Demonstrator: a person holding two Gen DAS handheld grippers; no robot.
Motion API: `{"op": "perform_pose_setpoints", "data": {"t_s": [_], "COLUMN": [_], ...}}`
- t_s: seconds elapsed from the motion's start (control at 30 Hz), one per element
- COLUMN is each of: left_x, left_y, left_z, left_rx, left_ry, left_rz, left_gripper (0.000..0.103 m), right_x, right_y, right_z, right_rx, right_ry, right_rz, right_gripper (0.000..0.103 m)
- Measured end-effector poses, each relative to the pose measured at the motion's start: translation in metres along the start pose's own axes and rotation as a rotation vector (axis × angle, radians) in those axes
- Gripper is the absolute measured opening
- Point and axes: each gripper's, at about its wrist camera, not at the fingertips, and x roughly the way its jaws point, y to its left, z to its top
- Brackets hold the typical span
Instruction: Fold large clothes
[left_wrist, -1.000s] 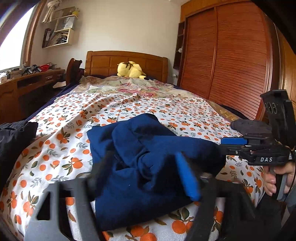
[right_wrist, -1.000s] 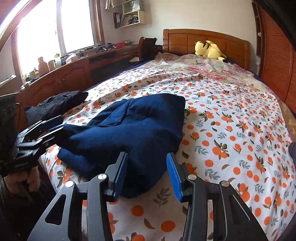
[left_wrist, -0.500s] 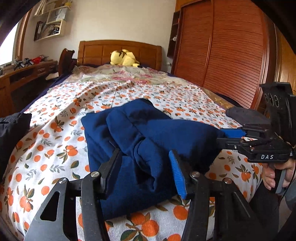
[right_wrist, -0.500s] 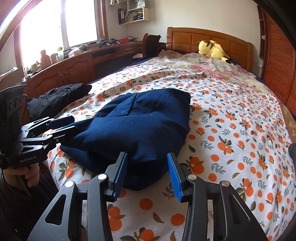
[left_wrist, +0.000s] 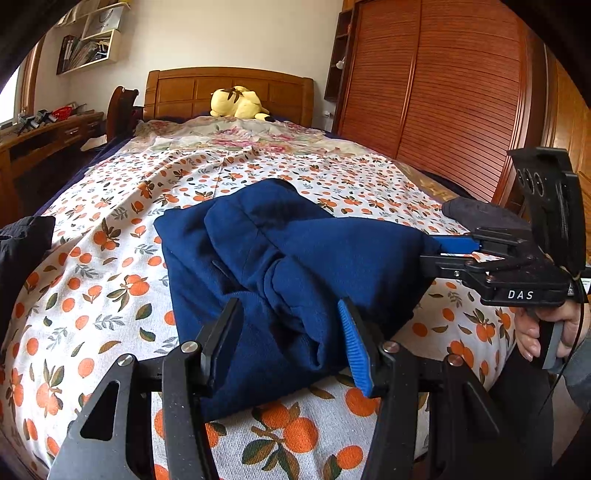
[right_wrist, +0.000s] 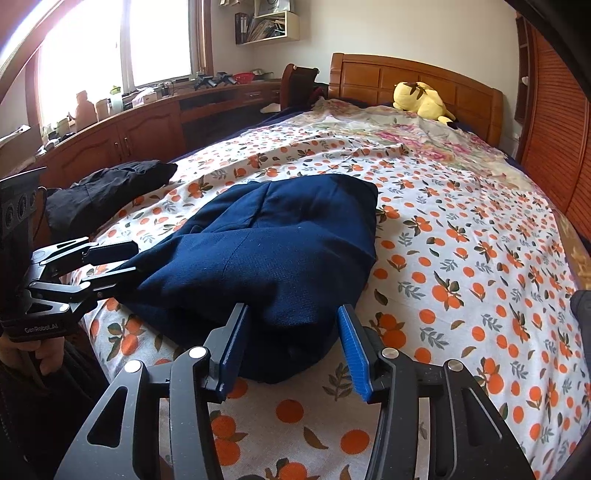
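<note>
**Q:** Left wrist view: what has the left gripper (left_wrist: 291, 343) got?

**A:** Nothing clamped. Jaws half open, astride the near edge of the folded navy garment (left_wrist: 280, 266) at 6 o'clock on the orange-print bedsheet (left_wrist: 110, 258).

**Q:** And the right gripper (right_wrist: 291, 347)?

**A:** Its jaws have just been opening (cloth lies between them, ungripped). Black clothing (right_wrist: 107, 192) lies at 10 o'clock.

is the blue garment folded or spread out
Folded: the blue garment sits as a compact, layered bundle on the orange-print bedsheet, not laid flat.
</note>
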Motion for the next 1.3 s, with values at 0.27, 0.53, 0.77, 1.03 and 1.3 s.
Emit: {"op": "perform_pose_setpoints", "data": {"t_s": [0.27,0.53,0.77,1.03,1.3], "left_x": [-0.007,-0.004,-0.015,-0.032,-0.022], "left_y": [-0.004,-0.005,-0.006,0.026,0.029], "left_z": [0.001,-0.006,-0.002,0.007,-0.004], "left_rx": [0.014,0.036,0.029,-0.047,-0.027], "left_ry": [-0.022,0.022,-0.027,-0.088,-0.038], "left_rz": [-0.003,-0.037,-0.006,0.073,0.093], "left_gripper": [0.054,0.026,0.007,0.006,0.006], "right_x": [-0.002,0.004,0.012,0.03,0.02], "right_y": [-0.001,-0.001,0.003,0.006,-0.003], "right_z": [-0.002,-0.01,-0.006,-0.009,-0.015], "right_rx": [-0.002,0.011,-0.004,-0.07,-0.023], "right_ry": [0.008,0.029,0.031,0.099,0.102], "right_rz": [0.0,0.011,-0.004,-0.054,0.003], "right_gripper": [0.052,0.053,0.057,0.058,0.058]}}
